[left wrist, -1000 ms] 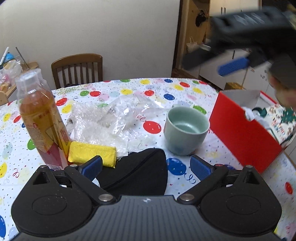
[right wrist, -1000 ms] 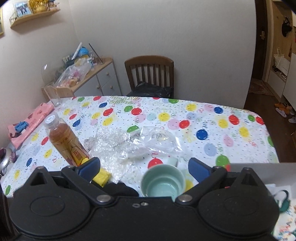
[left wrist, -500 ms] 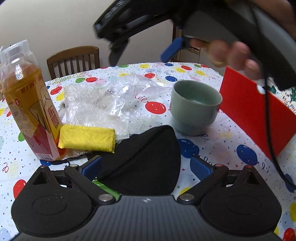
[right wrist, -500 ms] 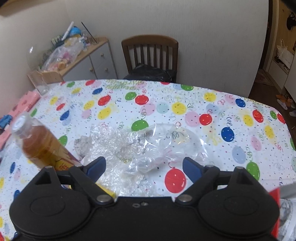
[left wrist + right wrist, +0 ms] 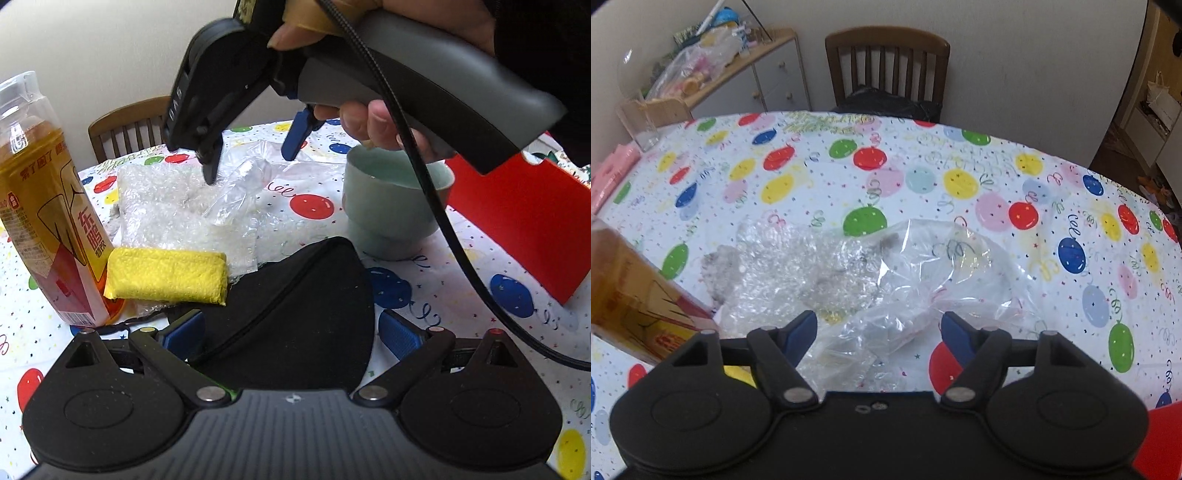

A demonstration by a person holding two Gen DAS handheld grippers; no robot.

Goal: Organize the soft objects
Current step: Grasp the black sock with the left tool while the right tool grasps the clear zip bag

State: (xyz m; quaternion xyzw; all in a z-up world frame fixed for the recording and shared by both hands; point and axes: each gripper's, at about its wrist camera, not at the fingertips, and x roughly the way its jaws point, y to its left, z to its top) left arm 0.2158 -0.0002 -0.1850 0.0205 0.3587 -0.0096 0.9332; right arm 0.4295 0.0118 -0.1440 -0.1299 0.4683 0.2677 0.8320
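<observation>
Clear bag [image 5: 923, 280] — crumpled on the table [image 5: 960, 177], directly below and between the right gripper [image 5: 875, 328]; jaws closing, not yet pinching. Left gripper [image 5: 291, 336] — wide, straddling the black pouch [image 5: 295, 314].

The counter [image 5: 960, 155] wears a balloon-print cloth. On it, left of the cup [image 5: 391, 210], lie bubble wrap [image 5: 166, 206] and a clear bag [image 5: 923, 280]; nearer, a yellow sponge [image 5: 166, 273], a bottle [image 5: 44, 206], a black pouch [image 5: 295, 314]. A red box [image 5: 528, 225] stands right of the cup.
</observation>
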